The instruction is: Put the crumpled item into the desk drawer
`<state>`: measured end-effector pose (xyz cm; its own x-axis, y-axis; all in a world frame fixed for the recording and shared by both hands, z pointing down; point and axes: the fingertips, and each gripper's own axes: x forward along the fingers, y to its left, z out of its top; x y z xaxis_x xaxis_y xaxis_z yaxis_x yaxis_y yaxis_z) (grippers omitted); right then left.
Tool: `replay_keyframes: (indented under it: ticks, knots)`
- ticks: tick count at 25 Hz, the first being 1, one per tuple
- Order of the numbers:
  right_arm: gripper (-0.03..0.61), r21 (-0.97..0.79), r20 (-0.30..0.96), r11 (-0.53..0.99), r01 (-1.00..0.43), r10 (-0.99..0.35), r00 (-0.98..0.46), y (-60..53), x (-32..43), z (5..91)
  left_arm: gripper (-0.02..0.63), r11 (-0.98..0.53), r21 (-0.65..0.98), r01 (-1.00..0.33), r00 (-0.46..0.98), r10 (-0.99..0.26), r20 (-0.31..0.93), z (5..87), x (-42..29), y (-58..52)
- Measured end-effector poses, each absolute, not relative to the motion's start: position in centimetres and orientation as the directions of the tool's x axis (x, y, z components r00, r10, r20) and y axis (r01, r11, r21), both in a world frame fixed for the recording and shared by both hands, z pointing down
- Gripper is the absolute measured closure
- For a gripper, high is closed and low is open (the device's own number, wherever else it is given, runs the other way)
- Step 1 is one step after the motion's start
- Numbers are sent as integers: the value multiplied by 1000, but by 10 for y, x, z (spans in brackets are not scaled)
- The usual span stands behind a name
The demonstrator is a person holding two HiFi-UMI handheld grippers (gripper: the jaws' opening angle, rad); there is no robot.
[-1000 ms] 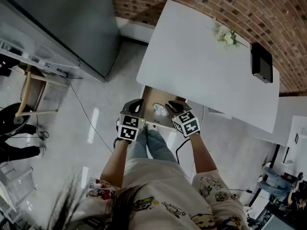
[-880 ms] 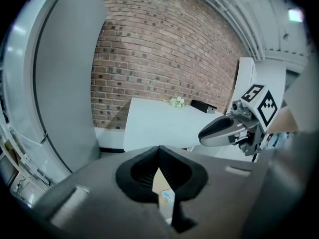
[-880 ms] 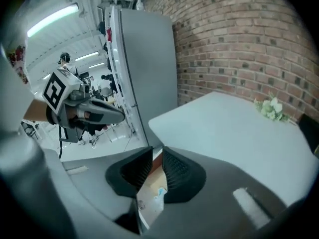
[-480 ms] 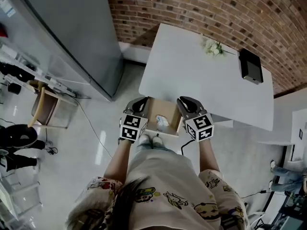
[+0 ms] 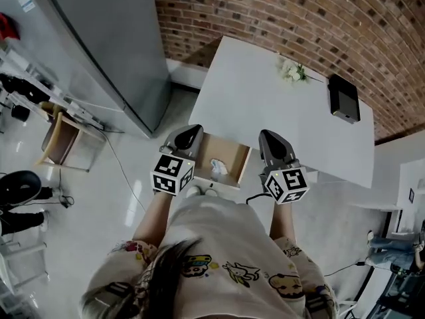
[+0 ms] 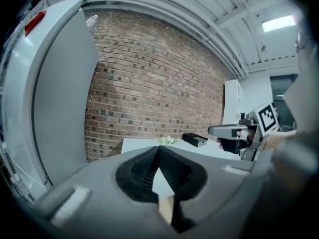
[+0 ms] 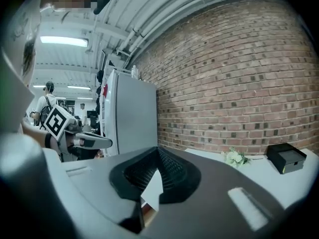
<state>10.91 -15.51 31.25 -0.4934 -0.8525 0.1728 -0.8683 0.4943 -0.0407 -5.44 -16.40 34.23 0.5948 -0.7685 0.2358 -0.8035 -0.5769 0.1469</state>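
Though open, drawer (image 5: 230, 153) partly under desk (image 5: 265, 105)

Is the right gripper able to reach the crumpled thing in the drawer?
Probably yes: the drawer stands open, the crumpled item lies uncovered in it, and the right gripper hovers alongside, jaws shut.

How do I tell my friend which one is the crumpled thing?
Find the white desk by the brick wall. At its near edge a brown drawer stands open between the left gripper and the right gripper. The crumpled item is the pale, wrinkly lump inside it; the flowers and black box sit on the desktop instead.
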Motion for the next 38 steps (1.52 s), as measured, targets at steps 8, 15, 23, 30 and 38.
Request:
replay_keyframes:
  ticks: [8,15,23,30,38]
  knots:
    - [569,-48,128,481,-875,-866,-483,-138,122,297,615,-542,191,-819,574,-789,221,336,-61,-146]
    - [569,-60,139,463,-884,-873,-467,-132,123,303,615,-503,197,-842,539,-806,245,345,-81,-133]
    - [569,-79,161,463,-883,-868,-469,-126,111,311,615,-496,200,-845,533,-809,249,346,-89,-130]
    - [569,-78,177,463,-883,-865,-469,-121,109,311,615,-494,202,-846,532,-807,255,348,-89,-129]
    - [569,-83,182,465,-881,-863,-472,-118,105,315,615,-498,201,-844,536,-802,262,350,-90,-125]
